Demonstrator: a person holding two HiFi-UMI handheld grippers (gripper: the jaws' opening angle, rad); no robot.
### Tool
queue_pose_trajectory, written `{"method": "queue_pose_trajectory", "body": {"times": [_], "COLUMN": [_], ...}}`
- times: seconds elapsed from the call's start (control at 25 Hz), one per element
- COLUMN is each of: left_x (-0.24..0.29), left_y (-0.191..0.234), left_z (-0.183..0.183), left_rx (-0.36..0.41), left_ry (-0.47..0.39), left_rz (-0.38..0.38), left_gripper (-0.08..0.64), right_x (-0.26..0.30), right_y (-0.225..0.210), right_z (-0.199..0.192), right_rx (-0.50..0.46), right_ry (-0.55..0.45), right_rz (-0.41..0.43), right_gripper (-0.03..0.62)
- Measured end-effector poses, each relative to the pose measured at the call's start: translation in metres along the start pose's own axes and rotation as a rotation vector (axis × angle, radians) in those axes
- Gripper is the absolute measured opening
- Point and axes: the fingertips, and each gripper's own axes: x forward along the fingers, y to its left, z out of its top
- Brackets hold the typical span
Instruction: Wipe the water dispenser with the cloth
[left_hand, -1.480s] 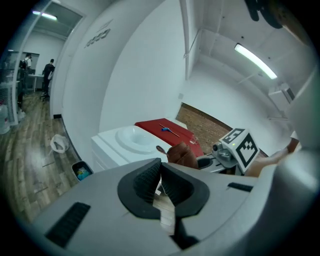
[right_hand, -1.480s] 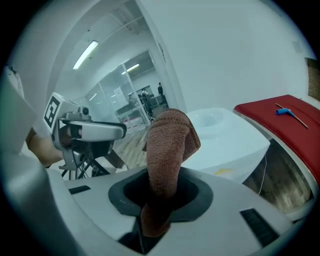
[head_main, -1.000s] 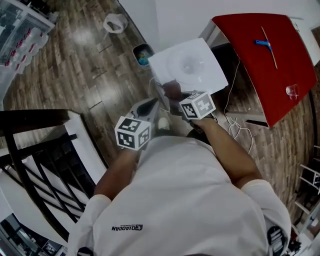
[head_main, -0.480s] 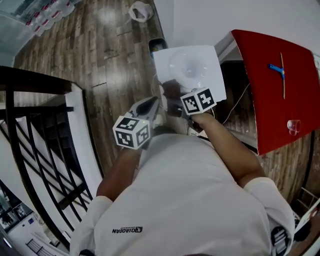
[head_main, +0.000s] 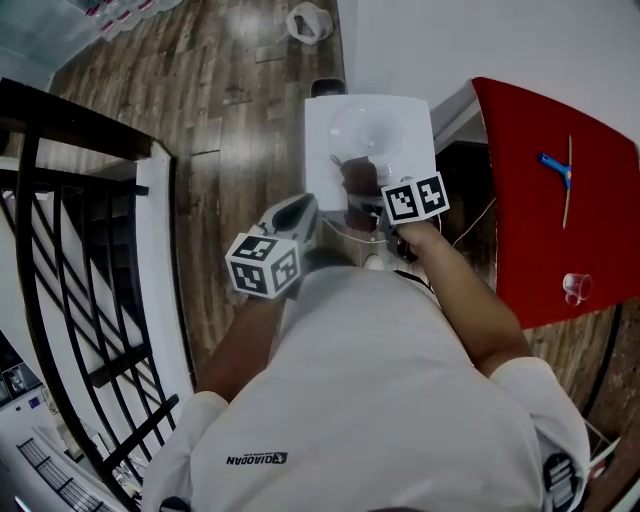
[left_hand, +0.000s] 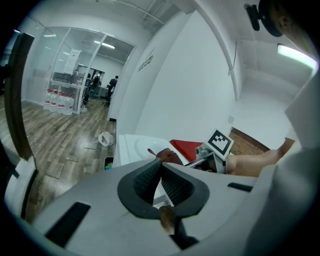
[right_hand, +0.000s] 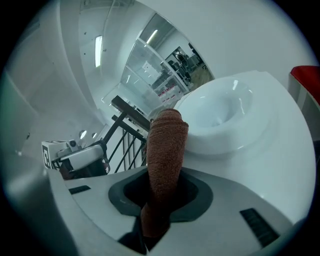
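The white water dispenser (head_main: 345, 130) stands against the wall, its round-dished top (right_hand: 225, 115) facing up. A brown cloth (right_hand: 165, 155) is pinched in my right gripper (head_main: 372, 200) and sticks out over the front part of the dispenser top (head_main: 355, 175). Whether the cloth touches the surface cannot be told. My left gripper (head_main: 300, 215) hangs to the left of the dispenser, jaws shut with nothing between them (left_hand: 160, 184). In the left gripper view the cloth (left_hand: 167, 156) and the right gripper's marker cube (left_hand: 220, 142) show ahead.
A red table (head_main: 550, 190) with a blue-tipped stick (head_main: 560, 170) and a clear cup (head_main: 573, 288) stands to the right. A black stair railing (head_main: 70, 230) lies left. A bin (head_main: 326, 86) and white bag (head_main: 307, 22) sit on the wood floor behind the dispenser.
The view has swung, so the dispenser now lies straight ahead. My right gripper with the cloth has moved forward over the dispenser top. The left gripper has hardly moved.
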Motion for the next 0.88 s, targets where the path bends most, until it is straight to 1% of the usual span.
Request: {"method": "queue_pose_trajectory", "body": {"times": [0.28,0.56,0.68,0.88], "left_x": [0.006,0.005,0.006,0.008], "left_y": [-0.027,-0.043,-0.048,-0.057], "left_z": [-0.013,-0.027,-0.032,-0.034], "left_rx": [-0.026,-0.053,-0.055,-0.056], "left_ry": [-0.012,-0.031,-0.036,-0.048], "left_rz": [0.028,0.060,0.071,0.083], "left_gripper": [0.000,0.000,0.000,0.000], "right_x": [-0.033,-0.066,-0.081,-0.103], "right_y": [-0.027,-0.054,-0.068,-0.090], "right_z": [-0.004,-0.011,-0.013,-0.015], "right_rx": [0.018,0.056,0.082,0.155], "right_ry": [-0.016,-0.050,-0.066,-0.088], "right_rz": [-0.004,-0.024,-0.037,-0.033], "right_gripper": [0.086,0.086,0.086,0.086]}}
